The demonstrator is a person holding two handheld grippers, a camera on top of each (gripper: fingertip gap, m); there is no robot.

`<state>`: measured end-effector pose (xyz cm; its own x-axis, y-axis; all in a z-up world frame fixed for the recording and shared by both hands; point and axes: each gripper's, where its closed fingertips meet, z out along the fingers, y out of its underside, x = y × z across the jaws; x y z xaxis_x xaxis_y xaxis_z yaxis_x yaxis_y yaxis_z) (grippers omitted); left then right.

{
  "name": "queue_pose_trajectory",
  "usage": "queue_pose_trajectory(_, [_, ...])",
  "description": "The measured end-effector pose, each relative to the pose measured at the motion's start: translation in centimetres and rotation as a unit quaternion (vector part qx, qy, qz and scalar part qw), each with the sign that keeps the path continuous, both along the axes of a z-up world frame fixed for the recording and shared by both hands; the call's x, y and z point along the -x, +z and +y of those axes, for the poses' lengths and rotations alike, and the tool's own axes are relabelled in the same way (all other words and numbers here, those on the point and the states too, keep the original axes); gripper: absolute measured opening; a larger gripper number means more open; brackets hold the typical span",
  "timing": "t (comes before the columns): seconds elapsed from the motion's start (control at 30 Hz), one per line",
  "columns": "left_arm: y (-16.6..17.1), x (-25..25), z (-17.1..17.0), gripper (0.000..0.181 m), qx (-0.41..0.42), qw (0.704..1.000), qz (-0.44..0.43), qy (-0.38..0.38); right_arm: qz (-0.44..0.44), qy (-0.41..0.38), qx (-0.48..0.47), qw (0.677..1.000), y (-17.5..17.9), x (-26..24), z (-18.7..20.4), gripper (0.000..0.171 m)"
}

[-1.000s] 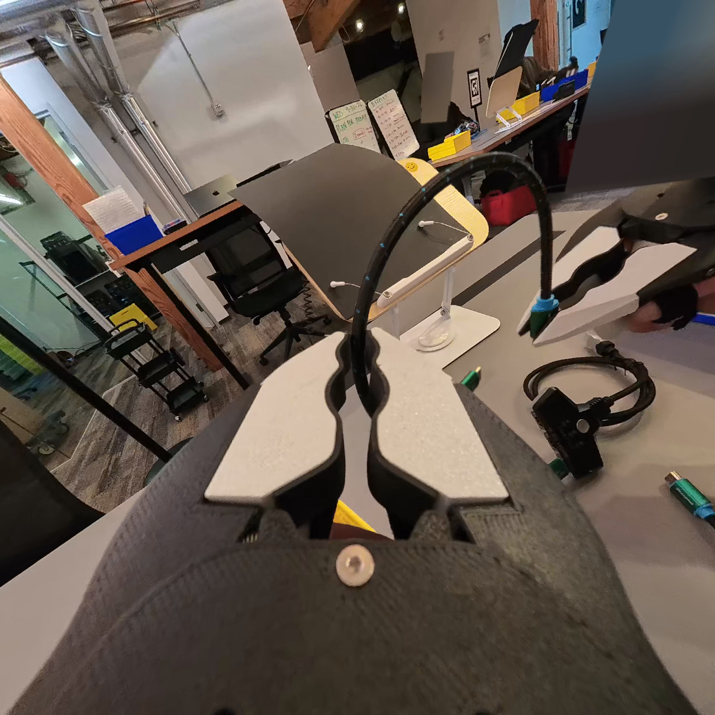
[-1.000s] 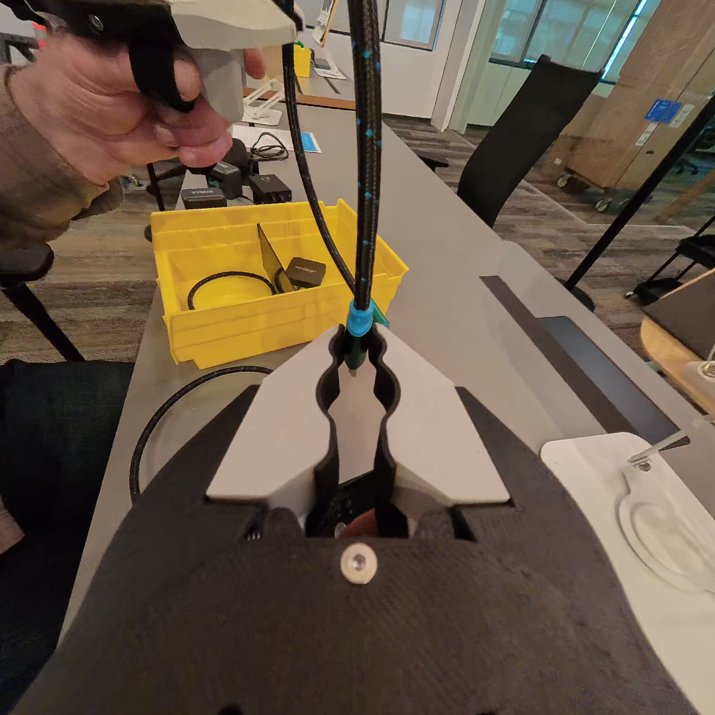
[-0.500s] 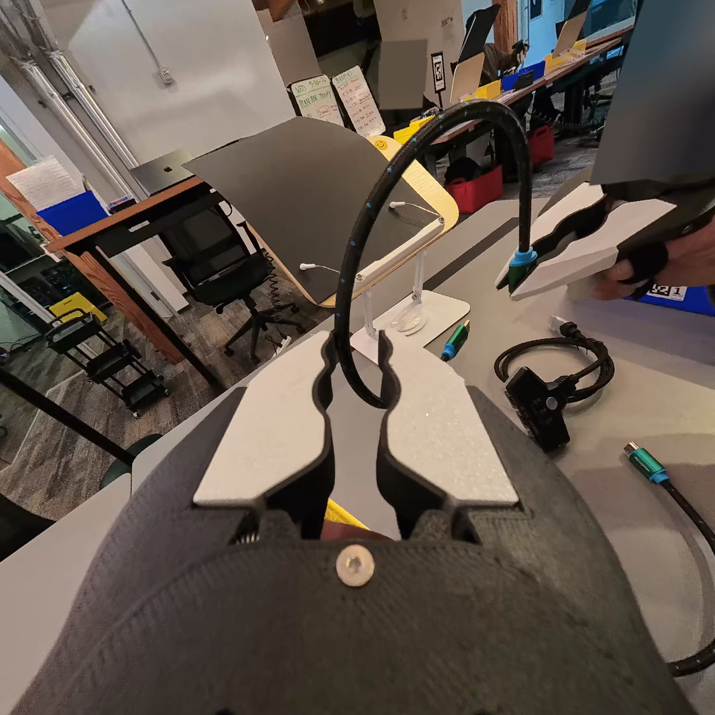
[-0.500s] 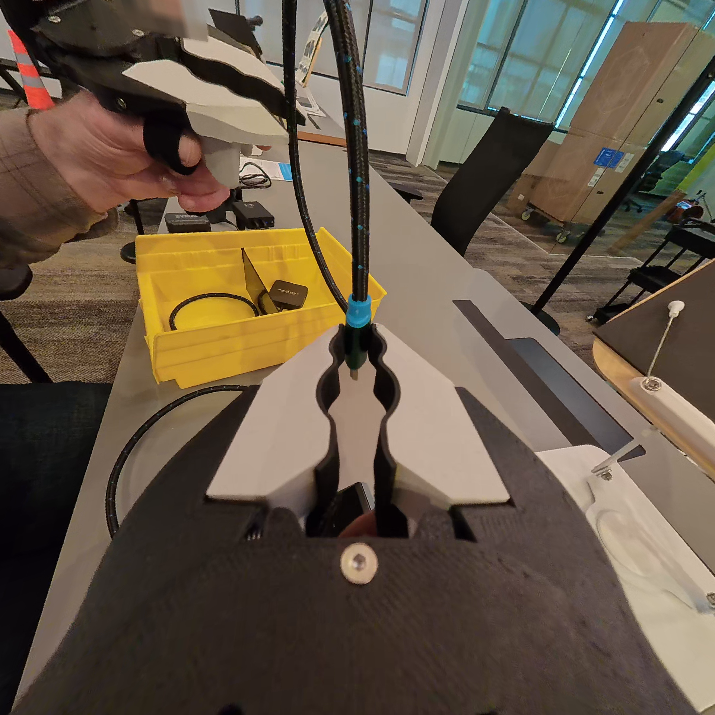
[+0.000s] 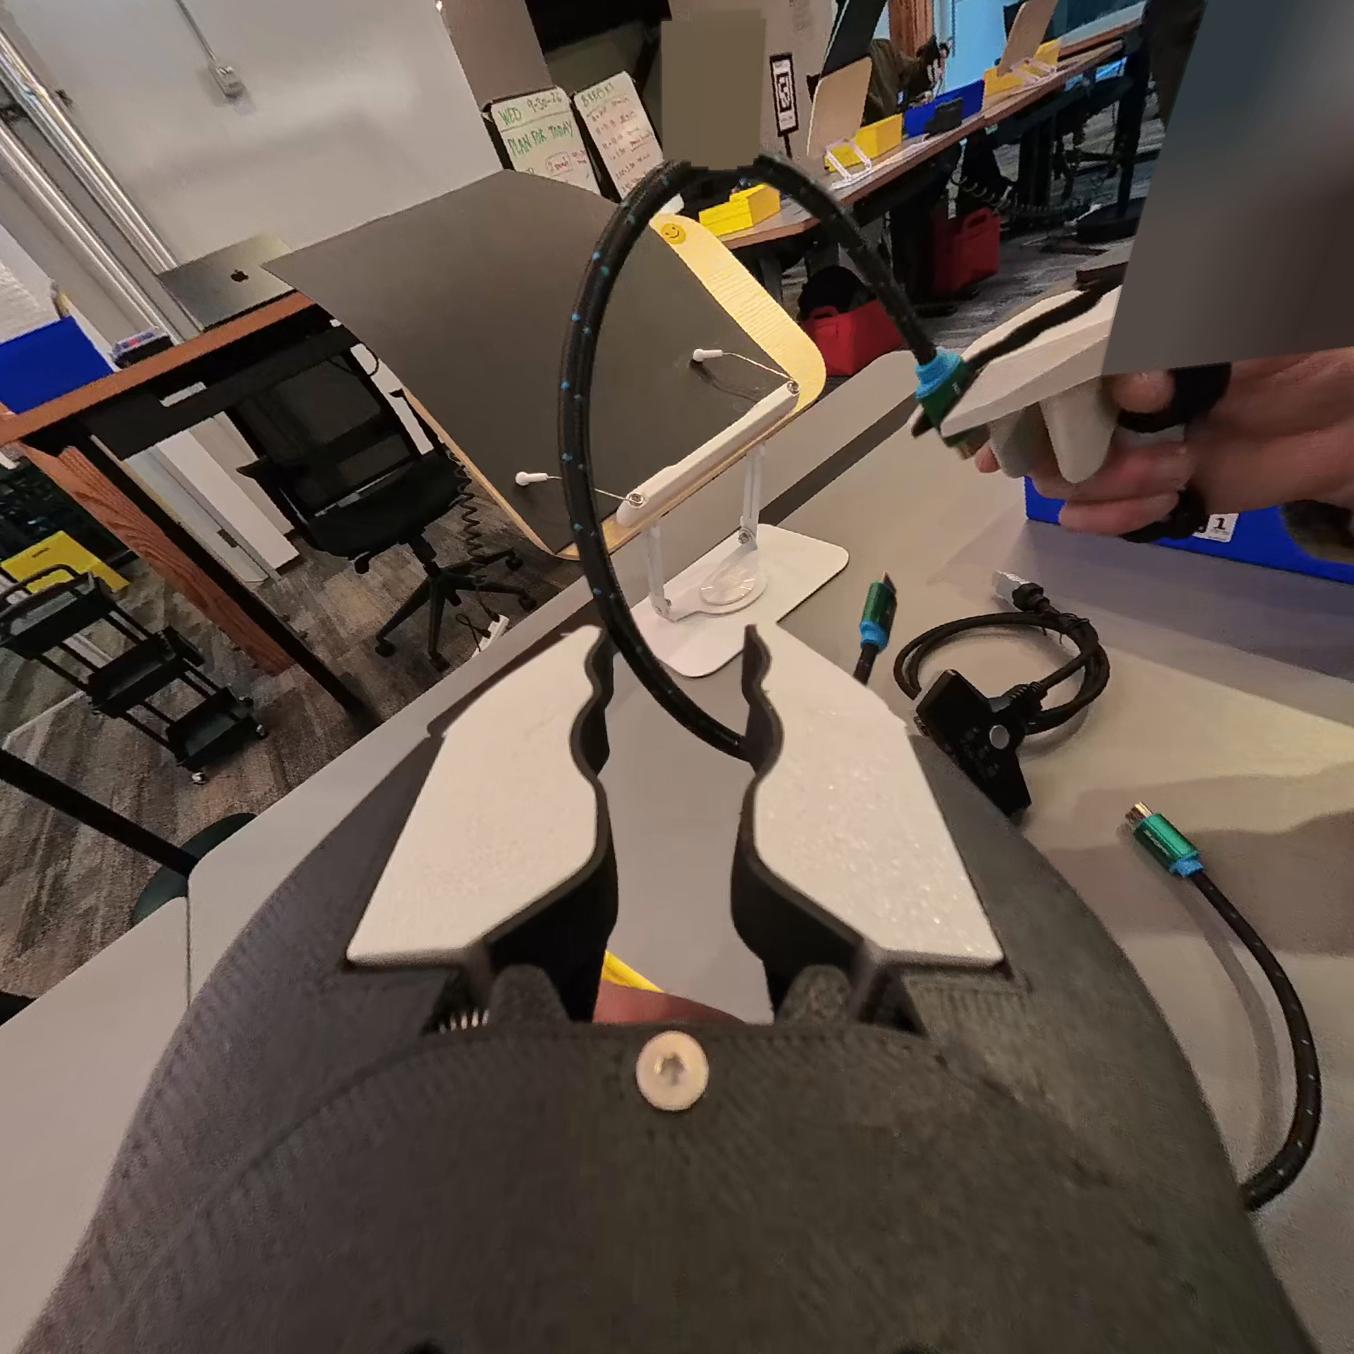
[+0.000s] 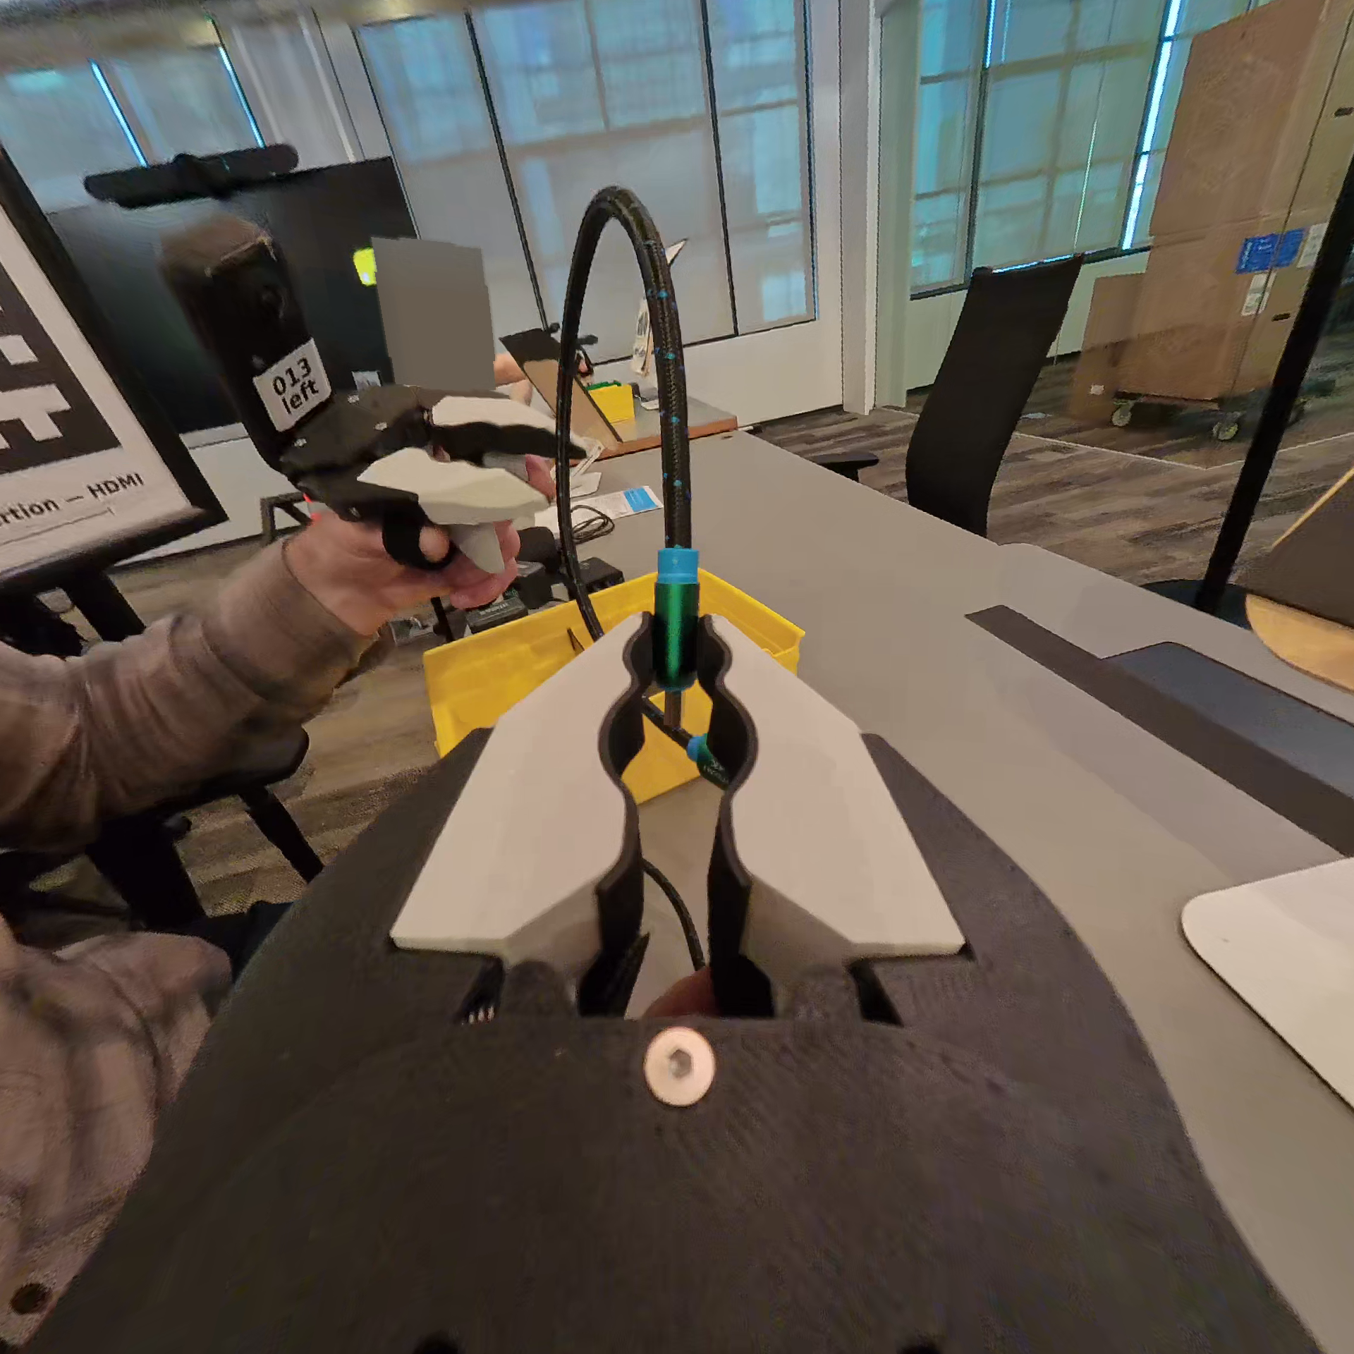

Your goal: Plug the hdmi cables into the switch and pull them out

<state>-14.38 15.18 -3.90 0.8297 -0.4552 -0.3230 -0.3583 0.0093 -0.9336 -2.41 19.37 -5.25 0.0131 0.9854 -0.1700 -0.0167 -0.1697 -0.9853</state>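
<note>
My right gripper (image 6: pixel 675 623) is shut on the green HDMI plug (image 6: pixel 674 645) of a black braided cable (image 6: pixel 663 352), which arches up and back down on the left. In the left wrist view this gripper (image 5: pixel 941 421) holds the plug (image 5: pixel 945 388) in the air above the grey table (image 5: pixel 1187 733). My left gripper (image 5: pixel 674 637) is open; the cable (image 5: pixel 579 410) passes between its fingers and leans on the right finger. It also shows in the right wrist view (image 6: pixel 560 469). The black switch (image 5: pixel 971 747) lies on the table with its coiled cord.
Two loose green HDMI plugs (image 5: pixel 875 608) (image 5: pixel 1165 846) lie near the switch. A white stand base (image 5: pixel 777 579) holds a tilted dark board. A yellow bin (image 6: pixel 527 659) stands at the table's edge. A blue bin (image 5: pixel 1172 546) sits behind the right hand. It is some 20 centimetres from my right tips to the black switch (image 5: pixel 971 747).
My left gripper has opened and let go of the cable. The right gripper has kept the plug and swung it to the right, away from the switch.
</note>
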Motion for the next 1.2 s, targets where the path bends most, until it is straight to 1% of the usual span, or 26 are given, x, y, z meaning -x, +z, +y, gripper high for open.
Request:
queue_pose_trajectory(0.03, [-0.1,-0.1,0.0,0.029,0.002,1.000,-0.001,-0.002,-0.003,-0.002,0.001,1.000,-0.1,0.0,0.1,0.008])
queue_pose_trajectory(0.07, [-0.3,-0.2,0.0,0.018,0.004,1.000,0.001,-0.005,-0.005,-0.004,0.000,1.000,-0.3,0.0,0.2,0.008])
queue_pose_trajectory(0.1, [-0.5,-0.3,0.0,0.011,0.005,1.000,0.000,-0.007,-0.006,-0.005,0.000,1.000,-0.3,0.0,0.2,0.008])
queue_pose_trajectory(0.17, [-0.6,-0.4,0.1,0.011,0.008,1.000,-0.005,-0.009,-0.005,-0.004,0.002,1.000,-0.3,0.0,0.3,0.008])
queue_pose_trajectory(0.2, [-0.7,-0.4,0.1,0.013,0.009,1.000,-0.006,-0.010,-0.005,-0.004,0.002,1.000,-0.3,0.0,0.3,0.008])
queue_pose_trajectory(0.3, [-0.7,-0.3,0.0,0.026,0.020,0.999,-0.017,-0.018,-0.002,-0.004,0.005,1.000,-0.2,-0.1,0.3,0.008])
queue_pose_trajectory(0.4, [-1.6,-0.3,-0.1,0.039,0.046,0.998,-0.022,-0.038,0.004,-0.005,0.006,1.000,0.0,-0.2,0.3,0.008])
queue_pose_trajectory(0.5, [-3.8,-0.5,-1.0,0.052,0.109,0.989,-0.019,-0.099,0.014,-0.003,0.008,1.000,0.6,-0.3,0.2,0.008])
queue_pose_trajectory(0.57, [-5.5,-0.3,-1.6,0.059,0.146,0.981,-0.020,-0.126,0.021,0.001,0.009,1.000,1.0,-0.3,-0.1,0.008])
queue_pose_trajectory(0.63, [-6.8,0.1,-1.4,0.063,0.165,0.979,-0.018,-0.119,0.026,0.005,0.011,1.000,1.3,-0.2,-0.3,0.008])
queue_pose_trajectory(0.8, [-9.7,-1.3,-1.0,0.073,0.201,0.972,0.014,-0.120,0.033,0.012,0.013,0.999,1.5,0.2,-0.8,0.008])
queue_pose_trajectory(0.87, [-9.9,-2.5,-0.9,0.073,0.202,0.970,-0.011,-0.134,0.036,0.012,0.013,0.999,1.6,0.3,-0.9,0.008])
queue_pose_trajectory(1.03, [-10.5,-4.7,0.0,0.073,0.199,0.968,-0.055,-0.141,0.042,0.017,0.019,0.999,1.6,0.6,-1.2,0.008])
queue_pose_trajectory(1.2, [-10.1,-6.6,0.2,0.060,0.184,0.964,-0.102,-0.160,0.048,0.018,0.023,0.998,1.6,0.9,-1.3,0.008])
